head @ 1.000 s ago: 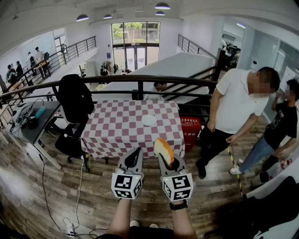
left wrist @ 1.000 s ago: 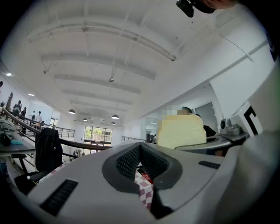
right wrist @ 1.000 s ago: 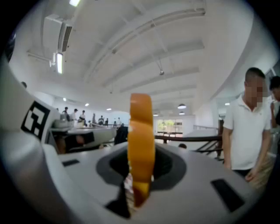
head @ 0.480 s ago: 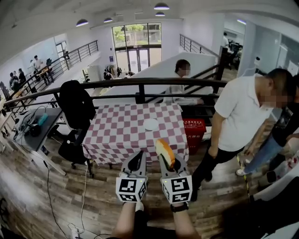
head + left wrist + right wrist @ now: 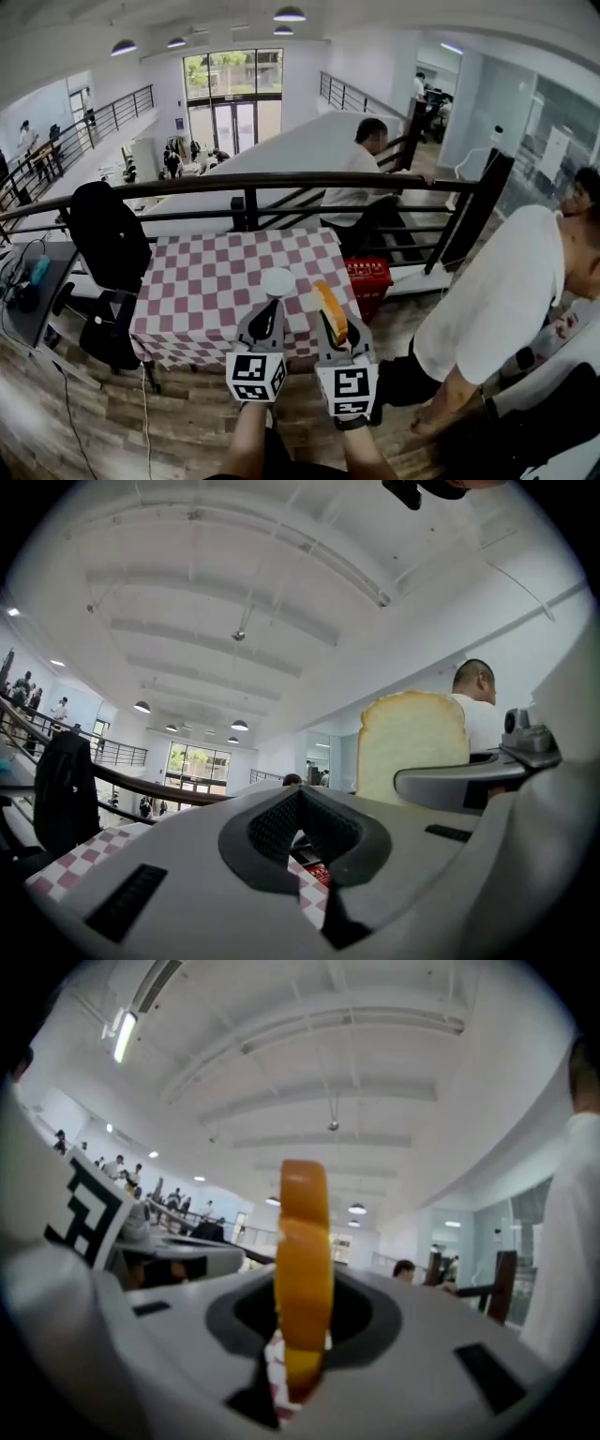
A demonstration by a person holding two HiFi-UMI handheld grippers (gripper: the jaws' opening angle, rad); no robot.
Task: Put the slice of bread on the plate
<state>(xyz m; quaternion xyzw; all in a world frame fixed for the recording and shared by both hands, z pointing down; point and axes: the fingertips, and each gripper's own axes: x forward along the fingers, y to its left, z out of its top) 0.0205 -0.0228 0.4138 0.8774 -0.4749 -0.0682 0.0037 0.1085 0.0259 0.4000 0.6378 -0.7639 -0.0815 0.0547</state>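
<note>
Brought nearer the checked table and plate, likely soft, light, crushable bread slice pinched upright by its lower crust in right gripper, left gripper pressed together, empty.

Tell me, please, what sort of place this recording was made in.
Probably an office-building mezzanine: a black railing edges the wooden floor, stairs descend beyond it, and a desk stands beside the checkered table.

We are closer now: the left tongs and right tongs reach the tabletop's near edge, the plate just ahead.
</note>
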